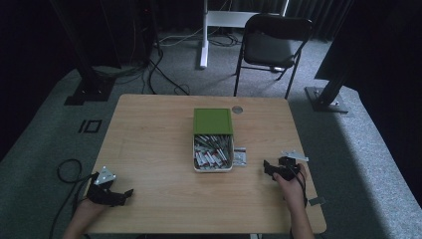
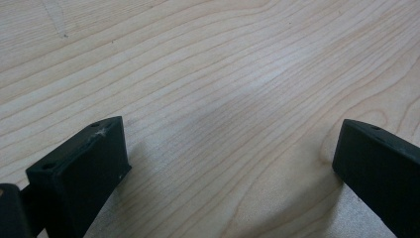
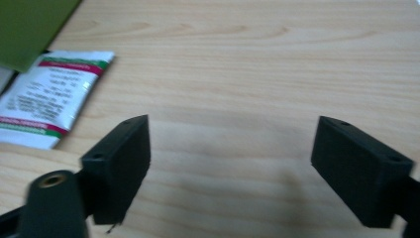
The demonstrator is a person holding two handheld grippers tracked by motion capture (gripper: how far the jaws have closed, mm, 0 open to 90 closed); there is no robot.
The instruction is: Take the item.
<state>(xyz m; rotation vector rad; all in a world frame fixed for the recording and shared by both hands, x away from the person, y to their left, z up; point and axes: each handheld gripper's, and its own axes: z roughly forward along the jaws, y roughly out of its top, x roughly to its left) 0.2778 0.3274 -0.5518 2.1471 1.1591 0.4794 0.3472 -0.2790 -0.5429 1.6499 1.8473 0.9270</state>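
Observation:
A white box full of small sachets sits mid-table, its green lid lying across its far half. One loose sachet lies on the wood just right of the box; the right gripper view shows this sachet at upper left beside the green lid. My right gripper rests near the right edge, open, jaws wide apart over bare wood. My left gripper lies at the front left corner, open, with nothing between its jaws.
The wooden table has a round cable port at its far edge. A black folding chair and a white desk leg stand beyond it. Black stands and cables lie on the grey carpet.

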